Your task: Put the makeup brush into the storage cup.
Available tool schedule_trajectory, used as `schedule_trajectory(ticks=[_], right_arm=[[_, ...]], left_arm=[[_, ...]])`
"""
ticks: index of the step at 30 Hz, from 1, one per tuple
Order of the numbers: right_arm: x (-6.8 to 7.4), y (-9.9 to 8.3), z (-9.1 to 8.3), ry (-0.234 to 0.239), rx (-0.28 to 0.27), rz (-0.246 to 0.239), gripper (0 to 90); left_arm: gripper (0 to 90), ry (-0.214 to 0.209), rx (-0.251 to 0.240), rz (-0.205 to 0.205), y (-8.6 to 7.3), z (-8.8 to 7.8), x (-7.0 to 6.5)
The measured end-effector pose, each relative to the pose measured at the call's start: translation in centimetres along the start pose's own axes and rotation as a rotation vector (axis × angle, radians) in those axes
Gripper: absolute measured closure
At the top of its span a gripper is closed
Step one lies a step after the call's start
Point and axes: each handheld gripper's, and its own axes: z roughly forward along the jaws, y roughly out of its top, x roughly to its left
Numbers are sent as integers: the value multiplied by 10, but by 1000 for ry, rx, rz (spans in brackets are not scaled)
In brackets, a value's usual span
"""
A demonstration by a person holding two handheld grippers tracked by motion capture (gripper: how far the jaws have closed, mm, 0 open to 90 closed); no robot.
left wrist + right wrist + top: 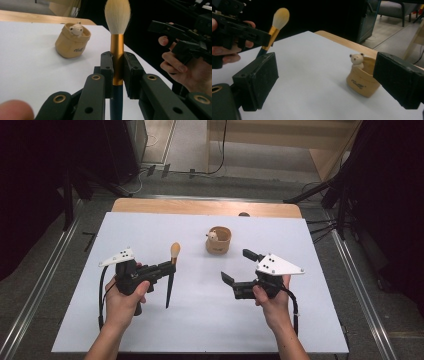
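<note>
My left gripper point(172, 266) point(117, 65) is shut on a makeup brush point(175, 251) point(117, 15), gripping its gold ferrule. The pale bristles point up and the dark handle hangs down toward the white table point(200, 320). A small tan cup point(218, 240) point(72, 41) point(362, 82) with a little bear figure at its rim stands at the table's far middle. My right gripper point(239, 266) point(327, 75) is held above the table to the right of the brush, open, with nothing between its jaws. The right gripper view also shows the brush point(280, 16) in the left gripper point(265, 37).
The white surface ends in a wooden strip point(200, 207) at the back. Dark drapes, stands and cables surround the table, with metal rails point(55, 265) on the floor at both sides. Bare white surface lies in front of both hands.
</note>
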Motion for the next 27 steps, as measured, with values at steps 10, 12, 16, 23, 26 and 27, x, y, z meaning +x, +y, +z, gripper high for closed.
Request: schedule_trajectory(ticks=[10,12,16,23,26,27], right_arm=[[12,-7,12,163,15,89,138],[14,-8,12,180,21,90,140],[21,-8,16,257,36,103,208],[28,-11,27,394,51,181,329],[29,-13,29,411,53,204,369],[30,-13,31,413,53,211,387]], left_arm=[[799,-65,-52,61,1,3,-13],[798,-75,-59,72,0,4,-15],[798,-100,-70,76,0,6,-18],[798,-135,-81,74,-2,10,-24],[798,-155,-90,72,-2,11,-26],[798,-168,-96,71,-3,11,-28]])
